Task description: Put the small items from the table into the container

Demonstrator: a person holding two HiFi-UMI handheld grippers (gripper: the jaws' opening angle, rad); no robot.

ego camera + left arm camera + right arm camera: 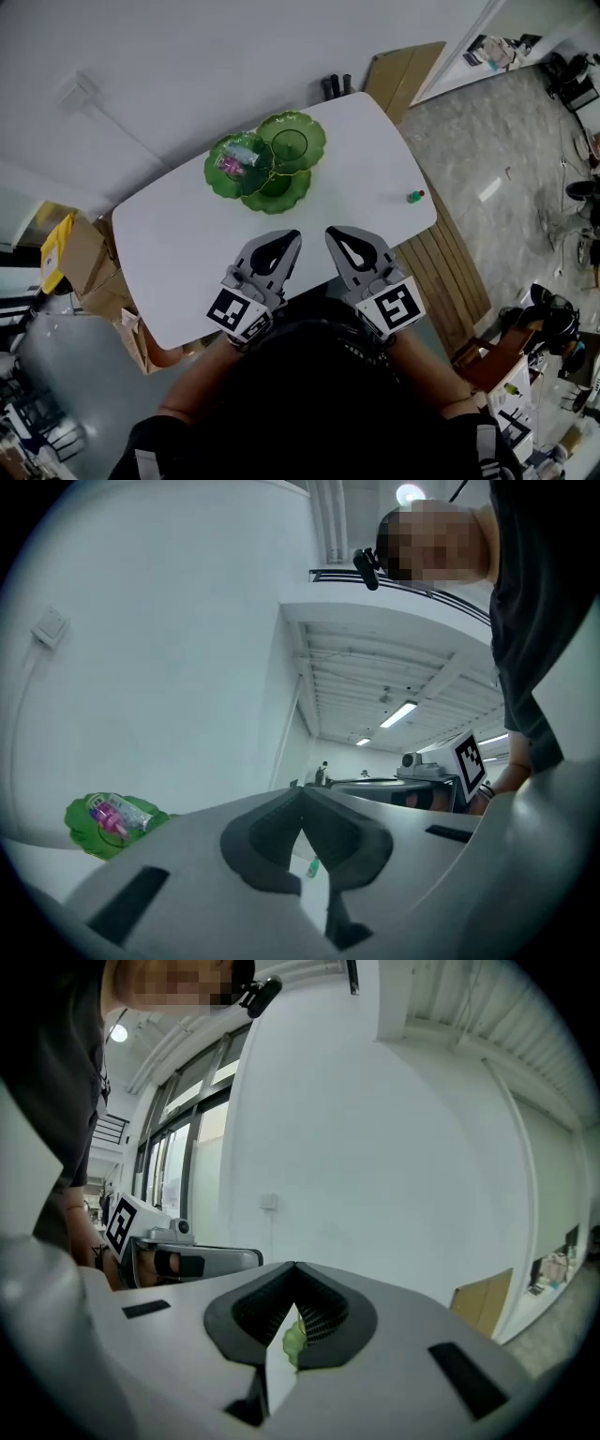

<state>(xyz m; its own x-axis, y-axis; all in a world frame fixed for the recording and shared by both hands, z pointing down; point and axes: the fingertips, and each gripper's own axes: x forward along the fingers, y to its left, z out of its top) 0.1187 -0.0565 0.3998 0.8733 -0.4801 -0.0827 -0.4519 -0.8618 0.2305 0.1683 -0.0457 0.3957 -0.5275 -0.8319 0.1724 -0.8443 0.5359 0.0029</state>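
Because the left gripper (292, 235) and the right gripper (334, 232) are both shut and empty at the near edge of the table (187, 253), the small green item (413, 197), lying close to the right edge and well apart from the green container (291, 199), could be pushed off if met with unopened jaws. A pink item (232, 166) in the container is shown by the head view and the left gripper view, but not by the right gripper view.
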